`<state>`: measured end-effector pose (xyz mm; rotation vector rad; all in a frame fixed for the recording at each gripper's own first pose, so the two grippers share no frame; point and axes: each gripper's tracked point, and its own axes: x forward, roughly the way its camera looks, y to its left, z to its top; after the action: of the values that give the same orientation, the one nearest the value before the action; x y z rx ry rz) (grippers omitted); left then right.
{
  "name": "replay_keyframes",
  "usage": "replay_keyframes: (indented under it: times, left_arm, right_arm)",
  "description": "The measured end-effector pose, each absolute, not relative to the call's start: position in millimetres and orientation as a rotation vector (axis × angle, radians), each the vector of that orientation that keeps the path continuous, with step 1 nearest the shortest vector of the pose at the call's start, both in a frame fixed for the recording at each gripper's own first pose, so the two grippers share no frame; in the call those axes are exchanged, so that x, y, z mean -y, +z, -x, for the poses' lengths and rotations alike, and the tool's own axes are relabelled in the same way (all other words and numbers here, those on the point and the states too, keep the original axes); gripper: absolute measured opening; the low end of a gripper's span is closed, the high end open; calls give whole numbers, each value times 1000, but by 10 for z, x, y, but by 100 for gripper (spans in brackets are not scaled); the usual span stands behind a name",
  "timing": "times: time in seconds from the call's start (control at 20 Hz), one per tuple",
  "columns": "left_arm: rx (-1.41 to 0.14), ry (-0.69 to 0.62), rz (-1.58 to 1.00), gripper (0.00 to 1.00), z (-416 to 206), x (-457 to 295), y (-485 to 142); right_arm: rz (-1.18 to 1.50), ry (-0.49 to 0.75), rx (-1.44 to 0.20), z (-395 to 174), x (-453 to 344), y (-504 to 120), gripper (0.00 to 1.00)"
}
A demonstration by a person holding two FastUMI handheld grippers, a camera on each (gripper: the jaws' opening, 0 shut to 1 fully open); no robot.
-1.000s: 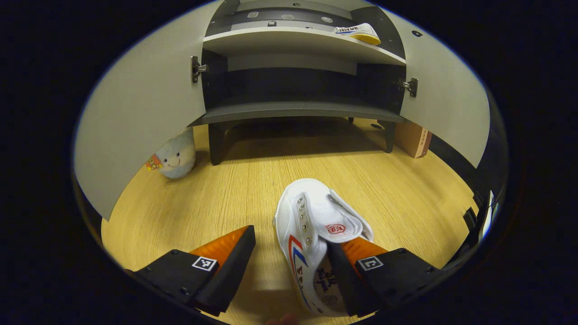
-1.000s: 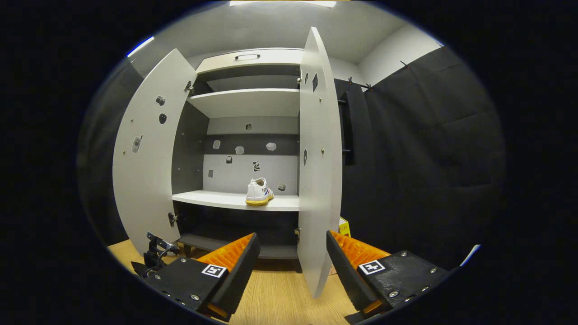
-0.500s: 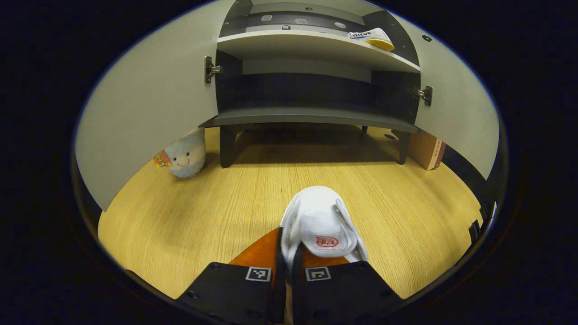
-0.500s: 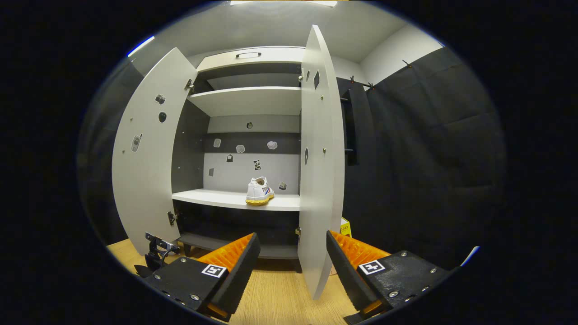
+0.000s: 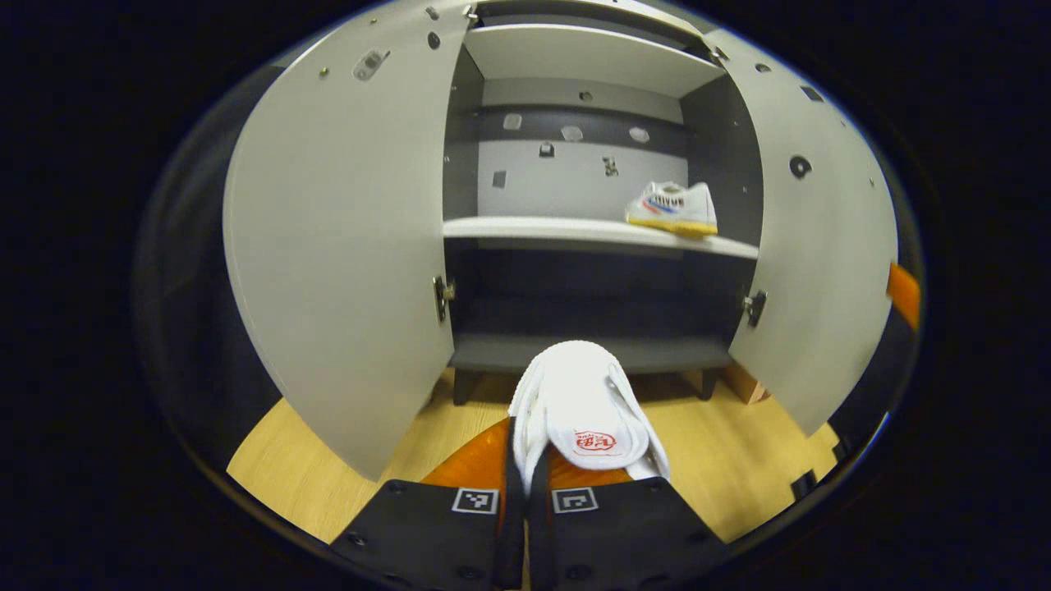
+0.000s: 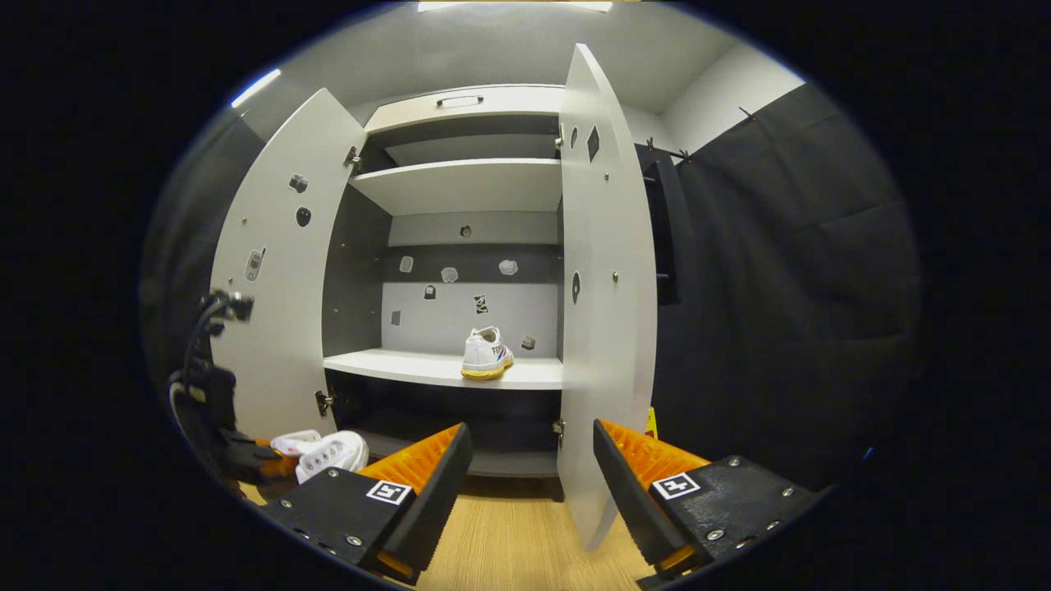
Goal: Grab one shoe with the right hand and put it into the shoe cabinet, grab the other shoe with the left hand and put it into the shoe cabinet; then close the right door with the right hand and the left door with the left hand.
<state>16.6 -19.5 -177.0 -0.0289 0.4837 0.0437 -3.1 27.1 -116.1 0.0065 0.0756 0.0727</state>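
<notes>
My left gripper (image 5: 519,468) is shut on a white shoe (image 5: 579,402) by its side wall, holding it off the floor, toe toward the open cabinet (image 5: 575,230). In the right gripper view the same shoe (image 6: 328,450) hangs at the lower left, held by the left gripper (image 6: 259,460). Another white shoe with a yellow sole (image 5: 673,209) stands on the right side of the middle shelf (image 5: 525,230); the right gripper view shows that shelved shoe (image 6: 486,355) too. My right gripper (image 6: 530,484) is open and empty, in front of the right door (image 6: 608,304).
Both doors stand wide open: the left door (image 5: 345,246) and the right door (image 5: 813,263). The bottom shelf (image 5: 493,353) is dark. Wooden floor (image 5: 345,468) lies below. A brown box (image 5: 743,382) sits by the cabinet's right foot. Black cloth (image 6: 780,287) hangs to the right.
My left gripper closed on the shoe on the floor, then lifted it and tilted up toward the cabinet's middle shelf. The right gripper barely moved and stays open.
</notes>
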Motion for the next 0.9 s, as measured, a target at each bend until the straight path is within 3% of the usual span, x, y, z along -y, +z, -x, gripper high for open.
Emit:
replay_keyframes:
  times: [0.35, 0.6, 0.9]
  left_arm:
    - [-284, 19, 24, 10, -1012, -21, -293]
    - [-367, -5, 72, 10, -1836, 106, -404]
    - [-506, 31, 2, 9, -2692, 33, -980]
  right_arm:
    - [-1, 90, -62, 85, -337, -1138, 91]
    - [-7, 72, -49, 125, -301, -1114, 91]
    - [8, 32, -59, 156, -176, -1140, 90]
